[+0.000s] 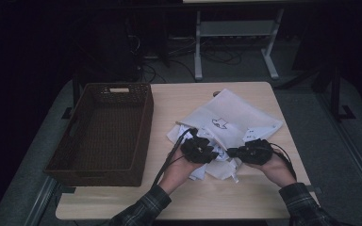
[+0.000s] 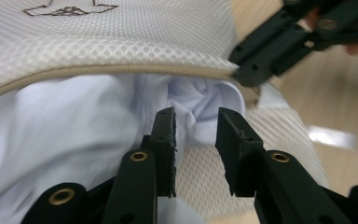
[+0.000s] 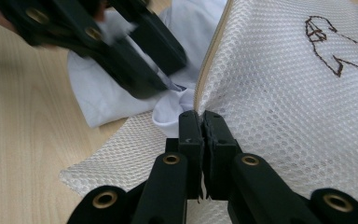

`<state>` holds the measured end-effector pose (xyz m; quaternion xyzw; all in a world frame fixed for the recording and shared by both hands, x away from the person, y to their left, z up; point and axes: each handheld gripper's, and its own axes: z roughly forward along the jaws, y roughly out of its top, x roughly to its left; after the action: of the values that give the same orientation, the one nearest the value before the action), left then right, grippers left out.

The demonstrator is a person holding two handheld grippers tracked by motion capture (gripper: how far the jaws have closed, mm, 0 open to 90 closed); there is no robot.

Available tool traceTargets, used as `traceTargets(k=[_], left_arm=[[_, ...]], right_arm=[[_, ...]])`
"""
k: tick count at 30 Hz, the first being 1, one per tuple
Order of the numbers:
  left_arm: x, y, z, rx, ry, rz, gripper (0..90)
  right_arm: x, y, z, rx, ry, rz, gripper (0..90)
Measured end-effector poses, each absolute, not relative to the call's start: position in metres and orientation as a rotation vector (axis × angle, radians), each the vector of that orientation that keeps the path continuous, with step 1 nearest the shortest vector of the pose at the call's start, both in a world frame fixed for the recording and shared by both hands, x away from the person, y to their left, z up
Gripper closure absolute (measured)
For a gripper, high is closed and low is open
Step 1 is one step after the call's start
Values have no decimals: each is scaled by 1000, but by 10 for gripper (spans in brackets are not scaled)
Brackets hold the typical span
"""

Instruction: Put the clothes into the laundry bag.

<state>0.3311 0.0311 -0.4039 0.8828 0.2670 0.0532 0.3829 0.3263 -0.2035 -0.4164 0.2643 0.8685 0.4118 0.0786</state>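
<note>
White cloth [image 2: 98, 121] sits bunched dead ahead of your spread, empty left gripper [image 2: 196, 130], just inside the mesh bag's [image 3: 284, 93] mouth, whose rim your right gripper [image 3: 201, 122] pinches shut-jawed just beyond.

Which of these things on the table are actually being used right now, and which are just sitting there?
In use:
- white mesh laundry bag, its zipper edge pinched by the right gripper
- pale garment at the bag's opening
- left gripper, jaws apart at the garment

Just there:
- brown wicker basket, nothing seen in it
- wooden table
</note>
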Motion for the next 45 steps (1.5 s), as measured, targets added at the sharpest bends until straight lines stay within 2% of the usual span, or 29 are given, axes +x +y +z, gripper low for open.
traceTargets(k=[7, 12, 25, 33, 34, 35, 40, 45], left_arm=[[323, 64, -388, 2235, 697, 195, 617], [331, 81, -391, 2240, 741, 224, 590], [349, 79, -414, 2272, 763, 168, 599], [350, 75, -411, 2229, 751, 212, 688], [351, 75, -409, 2213, 747, 220, 741], [351, 74, -408, 2211, 740, 225, 741], [354, 66, -403, 2207, 706, 242, 871], [355, 54, -398, 2230, 670, 266, 893]], right_arm=[[327, -203, -417, 795, 2603, 1230, 863], [327, -204, -418, 793, 2605, 1228, 863], [327, -204, -419, 795, 2608, 1224, 862], [327, -204, -419, 795, 2608, 1225, 862], [327, -204, -419, 795, 2607, 1225, 862], [327, -204, -419, 795, 2607, 1225, 862], [327, -204, -418, 796, 2607, 1228, 862], [327, -205, -418, 795, 2602, 1230, 863]])
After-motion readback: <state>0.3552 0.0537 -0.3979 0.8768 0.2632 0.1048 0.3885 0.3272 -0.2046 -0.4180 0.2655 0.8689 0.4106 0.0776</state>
